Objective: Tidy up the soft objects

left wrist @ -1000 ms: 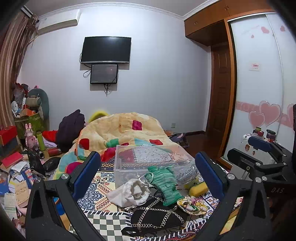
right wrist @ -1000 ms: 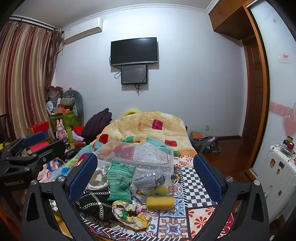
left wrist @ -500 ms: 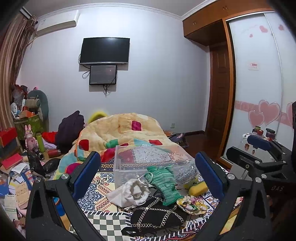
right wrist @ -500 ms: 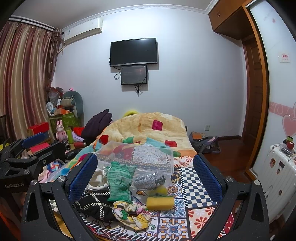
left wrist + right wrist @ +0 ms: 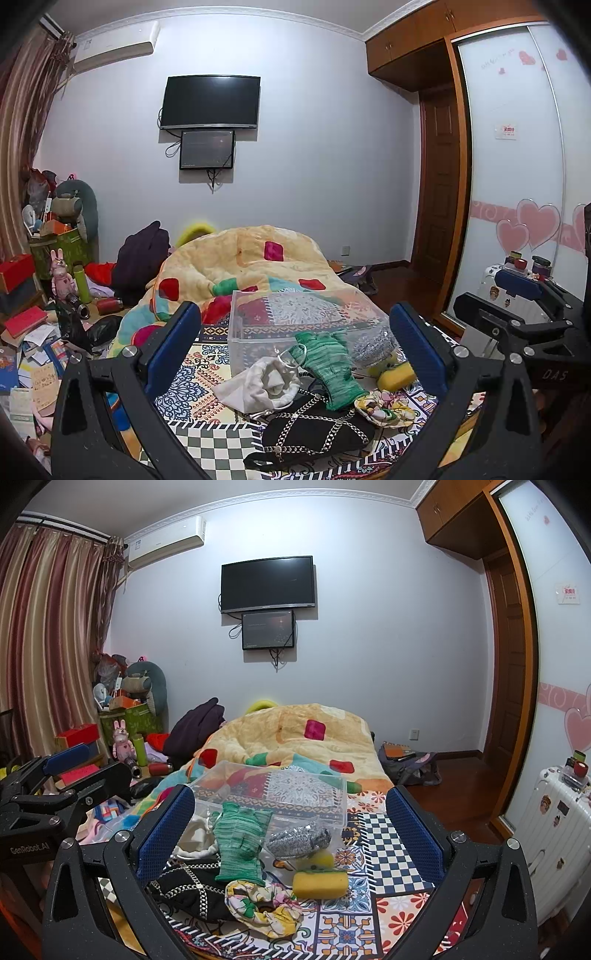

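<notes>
Soft items lie on a patterned cloth in front of a clear plastic bin (image 5: 258, 325) (image 5: 325, 794): a green knit glove (image 5: 327, 363) (image 5: 240, 838), a white pouch (image 5: 266, 382) (image 5: 195, 836), a black chained garment (image 5: 314, 432) (image 5: 188, 890), a floral scrunchie (image 5: 380, 402) (image 5: 266, 904), a yellow sponge (image 5: 397, 376) (image 5: 319, 884) and a grey glove (image 5: 373, 345) (image 5: 299, 840). My left gripper (image 5: 295, 347) and right gripper (image 5: 290, 830) are both open and empty, held above and before the pile.
A yellow patchwork quilt (image 5: 240, 262) is heaped behind the bin. Clutter of boxes, toys and books (image 5: 44, 317) fills the left floor. A white suitcase (image 5: 554, 834) and a wardrobe (image 5: 517, 184) stand on the right. A TV (image 5: 212, 101) hangs on the far wall.
</notes>
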The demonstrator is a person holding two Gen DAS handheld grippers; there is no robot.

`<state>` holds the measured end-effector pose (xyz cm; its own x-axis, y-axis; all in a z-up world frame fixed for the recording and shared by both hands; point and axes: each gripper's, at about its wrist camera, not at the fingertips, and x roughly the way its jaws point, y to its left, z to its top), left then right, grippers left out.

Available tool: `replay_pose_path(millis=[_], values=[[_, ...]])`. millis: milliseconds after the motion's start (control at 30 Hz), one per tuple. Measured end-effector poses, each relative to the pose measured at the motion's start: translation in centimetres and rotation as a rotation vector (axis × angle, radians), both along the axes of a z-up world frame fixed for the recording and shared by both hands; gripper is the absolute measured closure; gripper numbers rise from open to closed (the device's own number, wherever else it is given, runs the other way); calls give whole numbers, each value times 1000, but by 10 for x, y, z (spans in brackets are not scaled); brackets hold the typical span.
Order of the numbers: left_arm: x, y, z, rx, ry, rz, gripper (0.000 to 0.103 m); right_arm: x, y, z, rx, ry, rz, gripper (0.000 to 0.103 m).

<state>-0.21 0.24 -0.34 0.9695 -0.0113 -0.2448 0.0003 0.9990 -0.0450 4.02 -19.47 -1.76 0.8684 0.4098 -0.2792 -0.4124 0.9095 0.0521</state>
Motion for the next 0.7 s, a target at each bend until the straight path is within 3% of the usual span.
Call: replay_pose_path(millis=[700], values=[[0, 2, 3, -1, -5, 3, 0, 0, 1, -1, 1, -3, 3, 0]])
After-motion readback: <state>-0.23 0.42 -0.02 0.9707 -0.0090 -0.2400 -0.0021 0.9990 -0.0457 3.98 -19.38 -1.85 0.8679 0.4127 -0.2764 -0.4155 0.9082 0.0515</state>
